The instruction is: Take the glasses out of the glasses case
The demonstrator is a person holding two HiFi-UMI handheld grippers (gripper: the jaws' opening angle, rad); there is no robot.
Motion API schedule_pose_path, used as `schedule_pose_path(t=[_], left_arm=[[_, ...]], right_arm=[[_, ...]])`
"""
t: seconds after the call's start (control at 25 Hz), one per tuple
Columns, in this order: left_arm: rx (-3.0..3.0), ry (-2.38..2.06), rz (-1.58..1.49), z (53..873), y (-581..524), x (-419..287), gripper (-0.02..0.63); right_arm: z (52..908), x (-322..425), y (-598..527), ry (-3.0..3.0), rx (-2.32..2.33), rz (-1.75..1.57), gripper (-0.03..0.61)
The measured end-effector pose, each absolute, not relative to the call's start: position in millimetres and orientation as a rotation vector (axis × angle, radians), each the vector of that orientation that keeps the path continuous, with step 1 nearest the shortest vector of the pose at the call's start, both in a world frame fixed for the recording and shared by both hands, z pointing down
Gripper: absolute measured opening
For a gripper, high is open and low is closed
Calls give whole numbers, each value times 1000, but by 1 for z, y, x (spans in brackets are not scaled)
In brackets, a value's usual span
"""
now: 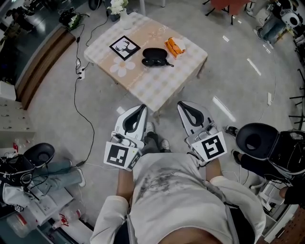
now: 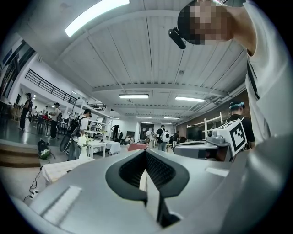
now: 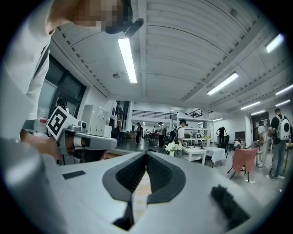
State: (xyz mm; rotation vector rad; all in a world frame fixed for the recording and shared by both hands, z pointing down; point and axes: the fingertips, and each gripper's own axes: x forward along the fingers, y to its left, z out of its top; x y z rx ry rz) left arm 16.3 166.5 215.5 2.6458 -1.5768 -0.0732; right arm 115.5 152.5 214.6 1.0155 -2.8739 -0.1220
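The black glasses case lies near the middle of the checked table, far ahead of both grippers. It appears to lie open, and I cannot make out the glasses in it. My left gripper and right gripper are held close to my body, short of the table's near corner. Both are shut with nothing between their jaws. In the left gripper view the left gripper points level across the room. The right gripper does the same in the right gripper view. The case shows in neither gripper view.
On the table are a framed black deer picture, an orange object and a vase of white flowers. A black cable runs over the floor at left. A black stool stands at right. People stand in the background.
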Motion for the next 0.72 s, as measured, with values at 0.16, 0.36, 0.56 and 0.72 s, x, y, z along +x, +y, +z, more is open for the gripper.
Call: schedule_pose_path(t=[0.16,0.36,0.56,0.72], left_arm=[[2661,-1560,-77,216,147,13,8],[2680,-1527,-74,215,126,8,8],[2687,-1502,-71,217,103,0,8],[2688,-1486,-72,218,87,-9,8]], right_arm=[[213,111,136,-2875,1039,-132,17],[213,105,115,-2856,1061,-140,17],[215,94,94,-2847,1077,-129,17],[216,85,80,-2838,1089,-114,17]])
